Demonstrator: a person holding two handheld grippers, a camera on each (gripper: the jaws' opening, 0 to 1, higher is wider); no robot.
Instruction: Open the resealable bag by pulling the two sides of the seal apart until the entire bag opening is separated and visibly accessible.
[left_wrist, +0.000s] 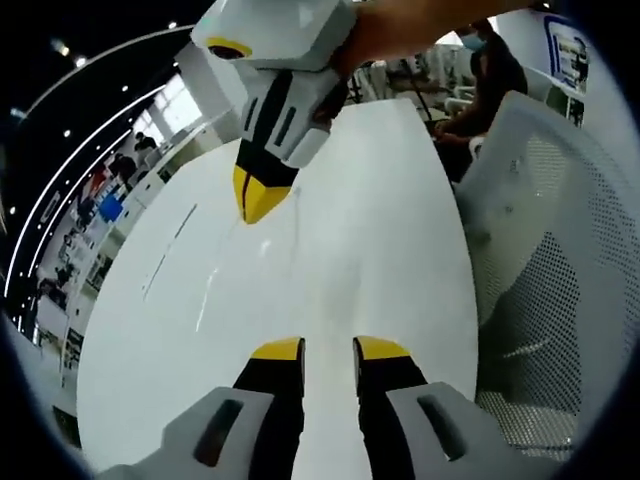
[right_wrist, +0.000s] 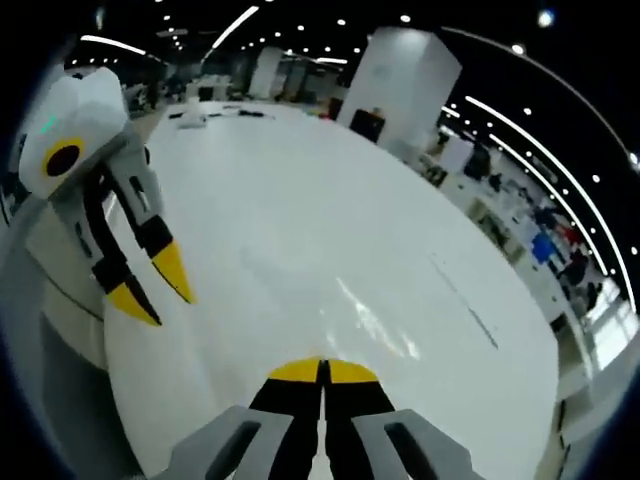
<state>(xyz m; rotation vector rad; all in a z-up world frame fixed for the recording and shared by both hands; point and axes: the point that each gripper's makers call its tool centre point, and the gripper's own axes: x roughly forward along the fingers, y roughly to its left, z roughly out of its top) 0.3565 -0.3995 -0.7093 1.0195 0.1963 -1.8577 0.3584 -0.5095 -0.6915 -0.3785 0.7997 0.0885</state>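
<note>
A clear resealable bag (left_wrist: 235, 270) shows only as faint glossy creases over the white table (left_wrist: 390, 220). It hangs from the yellow tips of my right gripper (left_wrist: 260, 198), which comes in from the top of the left gripper view and is shut on the bag's upper edge. My left gripper (left_wrist: 329, 349) stands open just short of the bag, with nothing between its jaws. In the right gripper view, my right gripper (right_wrist: 322, 371) is pressed shut, and the bag (right_wrist: 375, 322) is a shiny patch ahead of it. The left gripper (right_wrist: 152, 288) hovers open at the left.
A white mesh chair (left_wrist: 560, 260) stands close on the right of the table. A person (left_wrist: 495, 75) sits at the table's far end. A large white pillar (right_wrist: 405, 75) rises beyond the table (right_wrist: 300, 190), with small items (right_wrist: 215, 115) at its far end.
</note>
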